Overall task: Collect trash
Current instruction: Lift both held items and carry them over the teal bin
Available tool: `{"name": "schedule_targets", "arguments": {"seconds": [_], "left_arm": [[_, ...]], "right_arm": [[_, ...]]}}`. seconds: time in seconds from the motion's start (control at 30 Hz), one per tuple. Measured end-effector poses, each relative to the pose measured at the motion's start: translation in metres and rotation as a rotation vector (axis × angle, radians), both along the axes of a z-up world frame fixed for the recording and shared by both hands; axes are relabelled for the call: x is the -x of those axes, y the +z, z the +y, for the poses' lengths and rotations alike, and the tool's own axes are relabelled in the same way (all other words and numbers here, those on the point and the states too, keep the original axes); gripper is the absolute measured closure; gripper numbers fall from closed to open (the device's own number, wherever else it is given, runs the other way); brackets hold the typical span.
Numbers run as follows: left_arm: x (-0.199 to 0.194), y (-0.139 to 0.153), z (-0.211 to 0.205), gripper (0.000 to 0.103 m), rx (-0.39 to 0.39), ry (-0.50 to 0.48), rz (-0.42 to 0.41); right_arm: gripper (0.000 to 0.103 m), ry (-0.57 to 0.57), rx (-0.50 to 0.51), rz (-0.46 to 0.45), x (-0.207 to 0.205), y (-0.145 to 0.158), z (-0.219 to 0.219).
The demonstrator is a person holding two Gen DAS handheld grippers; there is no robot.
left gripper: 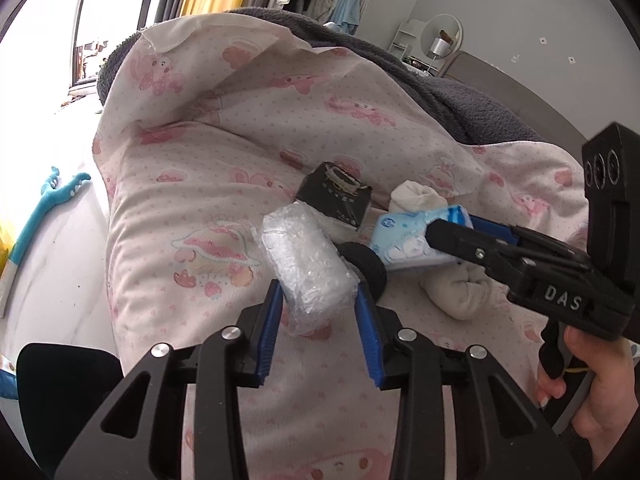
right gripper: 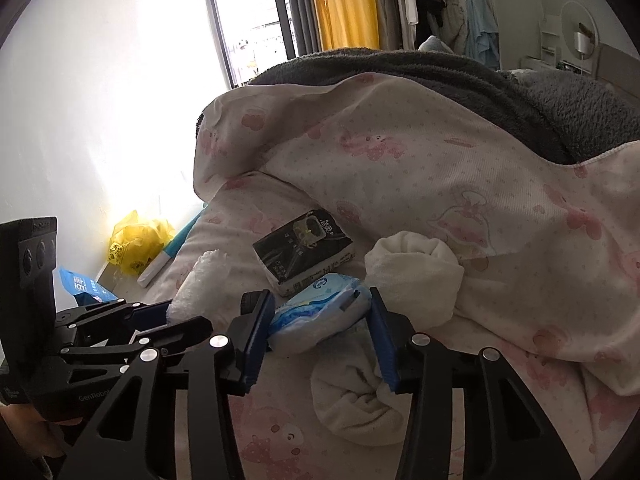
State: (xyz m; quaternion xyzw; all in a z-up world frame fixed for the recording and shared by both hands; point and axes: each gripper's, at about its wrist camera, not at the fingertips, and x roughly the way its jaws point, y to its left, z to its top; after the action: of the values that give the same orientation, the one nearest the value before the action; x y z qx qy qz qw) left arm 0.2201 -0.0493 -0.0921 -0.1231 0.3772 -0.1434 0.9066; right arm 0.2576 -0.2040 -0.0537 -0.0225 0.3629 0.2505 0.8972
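On the pink-patterned quilt [left gripper: 224, 184] lies a roll of clear bubble wrap [left gripper: 304, 256]. My left gripper [left gripper: 318, 288] has its blue pads pressed on the near end of that roll. To the right, my right gripper [left gripper: 440, 228] is shut on a light blue tissue pack [left gripper: 400, 236]. In the right wrist view the same pack [right gripper: 320, 308] sits squeezed between the right gripper's [right gripper: 320, 300] blue pads. The left gripper [right gripper: 188, 316] shows at the left there, on the bubble wrap roll [right gripper: 200, 276]. A black carton [right gripper: 304, 248] lies just behind both.
Two rolled white socks [right gripper: 416, 272] [right gripper: 352, 396] lie beside and under the tissue pack. A small black foam piece [left gripper: 366, 266] sits between the two held things. A grey blanket [right gripper: 520, 92] is heaped behind. On the floor are a yellow bag [right gripper: 136, 240] and a blue packet [right gripper: 84, 284].
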Motion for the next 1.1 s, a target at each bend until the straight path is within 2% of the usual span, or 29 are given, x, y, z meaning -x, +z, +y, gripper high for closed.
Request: {"name": "schedule_targets", "arguments": {"seconds": [0.3,0.8,1.1], "left_arm": [[0.016,0.009,0.002,0.064,-0.05,-0.017,-0.023],[0.046,0.025,0.027,0.064,-0.201,0.002,-0.085],[0.059,0.021,0.05,0.064,-0.231,0.016,-0.071]], "right_arm": [[0.059,-0.021,0.016,-0.012,0.003,0.011,0.005],[0.059,-0.047,0.0,-0.043,0.024,0.041,0.021],[0.059,-0.02,-0.016,-0.06,0.036,0.055,0.05]]}}
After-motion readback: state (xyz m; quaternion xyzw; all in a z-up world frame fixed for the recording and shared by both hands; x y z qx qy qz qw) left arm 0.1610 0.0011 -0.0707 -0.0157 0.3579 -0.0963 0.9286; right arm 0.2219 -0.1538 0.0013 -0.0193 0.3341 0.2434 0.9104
